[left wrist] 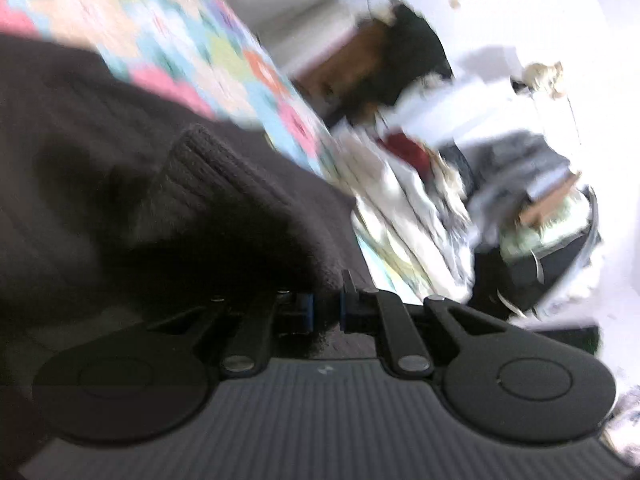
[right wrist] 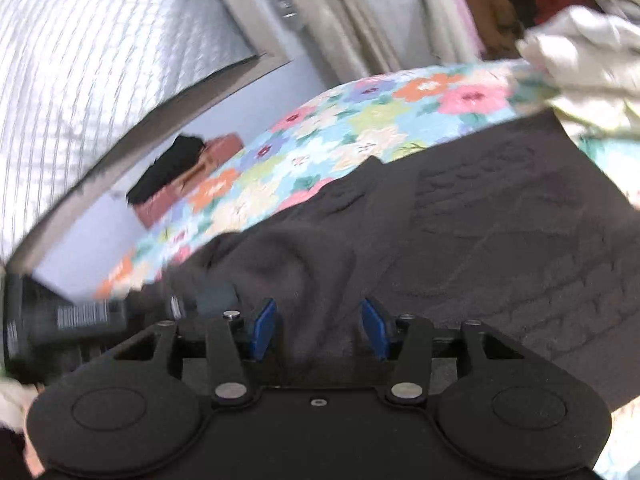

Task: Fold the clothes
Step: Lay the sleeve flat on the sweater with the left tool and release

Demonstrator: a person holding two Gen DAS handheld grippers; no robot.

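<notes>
A dark brown cable-knit sweater (right wrist: 460, 208) lies spread on a flowered bedspread (right wrist: 360, 120). In the left wrist view the sweater (left wrist: 80, 140) fills the left half, with its ribbed cuff (left wrist: 216, 176) raised. My left gripper (left wrist: 326, 312) is shut on a fold of the sweater, its blue pads nearly together. My right gripper (right wrist: 318, 332) is open just above the sweater, with dark fabric showing between its blue pads (right wrist: 262, 334). The other gripper's body (right wrist: 80, 316) shows at the left of the right wrist view.
The flowered bedspread (left wrist: 160, 40) runs behind the sweater. A heap of pale and red clothes (left wrist: 404, 184) and a dark bag (left wrist: 552, 256) lie beyond the bed edge. A brown stool with a black item (right wrist: 188, 172) stands on the floor by a pale wall.
</notes>
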